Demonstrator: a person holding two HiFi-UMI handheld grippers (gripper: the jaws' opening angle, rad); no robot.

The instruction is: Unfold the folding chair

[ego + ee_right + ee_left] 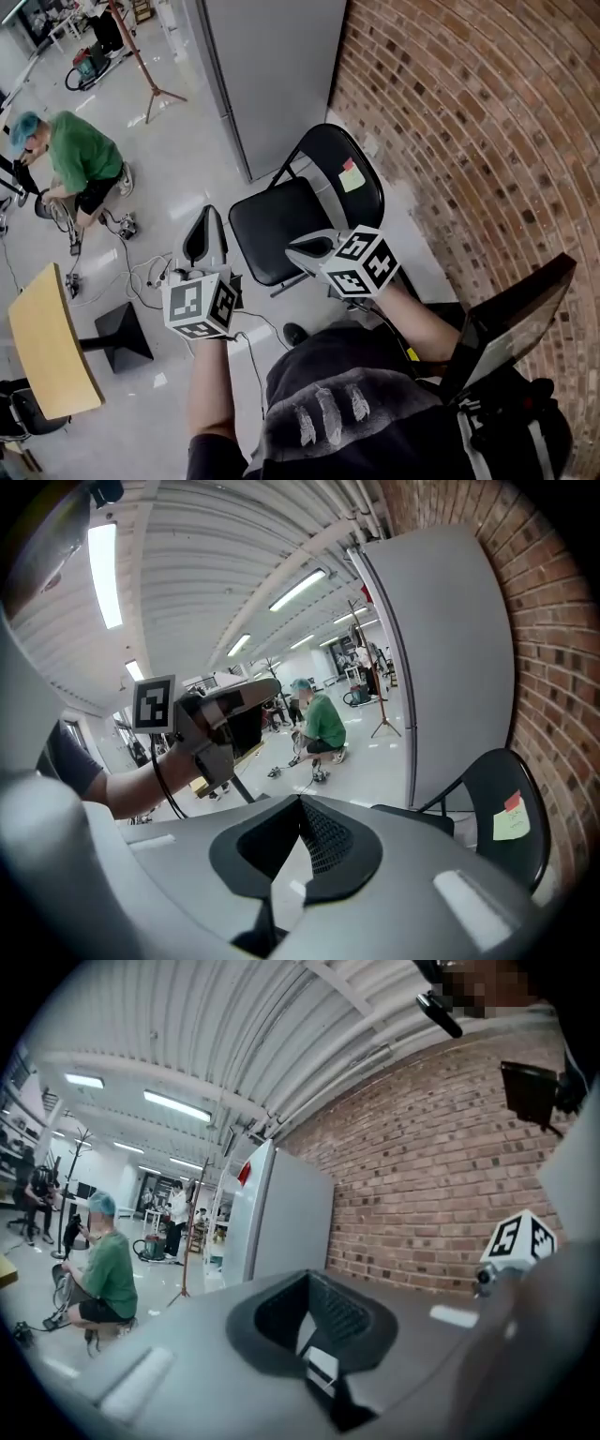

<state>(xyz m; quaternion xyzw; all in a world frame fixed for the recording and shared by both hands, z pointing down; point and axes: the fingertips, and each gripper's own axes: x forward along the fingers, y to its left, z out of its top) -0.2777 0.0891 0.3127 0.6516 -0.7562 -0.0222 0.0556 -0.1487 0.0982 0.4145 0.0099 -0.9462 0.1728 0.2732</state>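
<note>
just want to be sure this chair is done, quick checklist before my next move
1. Folding chair seat swung down flat: ok.
2. Backrest upright, next to the brick wall: ok.
3. Legs fully spread and set: cannot tell, mostly hidden under the seat.
4. Left hand-held gripper shut, nothing between its jaws: ok.
5. Right hand-held gripper shut, empty, off the chair: ok.
6. Person in green clear of the chair: ok, crouched well away.
</note>
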